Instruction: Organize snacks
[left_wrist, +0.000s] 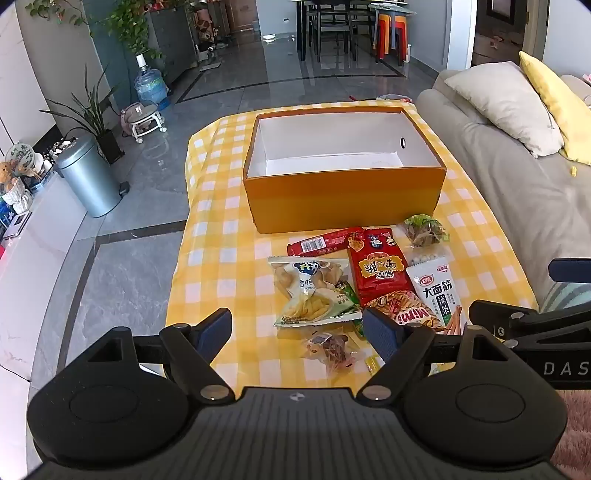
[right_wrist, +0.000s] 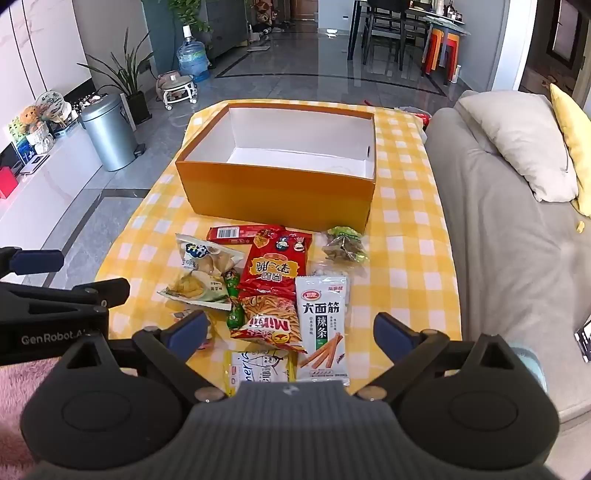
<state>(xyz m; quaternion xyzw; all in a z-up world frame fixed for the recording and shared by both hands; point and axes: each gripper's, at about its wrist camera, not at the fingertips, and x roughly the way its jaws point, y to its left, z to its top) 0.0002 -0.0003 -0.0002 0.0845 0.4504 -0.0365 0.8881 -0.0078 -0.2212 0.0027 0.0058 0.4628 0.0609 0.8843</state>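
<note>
An open orange box (left_wrist: 345, 201) (right_wrist: 277, 192) with a white inside stands empty on the yellow checked tablecloth (left_wrist: 221, 258) (right_wrist: 406, 240). In front of it lie several snack packs: a red Mimi bag (left_wrist: 380, 273) (right_wrist: 273, 280), a white spicy-strip pack (left_wrist: 439, 291) (right_wrist: 323, 325), a pale chip bag (left_wrist: 314, 291) (right_wrist: 201, 273), a red bar (left_wrist: 321, 243) (right_wrist: 236, 233), a green-topped clear pack (left_wrist: 424, 229) (right_wrist: 345, 245). My left gripper (left_wrist: 299, 328) is open above the near packs. My right gripper (right_wrist: 290, 330) is open over the Mimi bag and white pack.
A grey sofa (left_wrist: 517, 184) (right_wrist: 517, 221) with cushions borders the table on the right. A metal bin (left_wrist: 88, 177) (right_wrist: 109, 133), plants and a water bottle (left_wrist: 149, 86) stand on the tiled floor to the left. A pink rug (right_wrist: 22, 384) lies near me.
</note>
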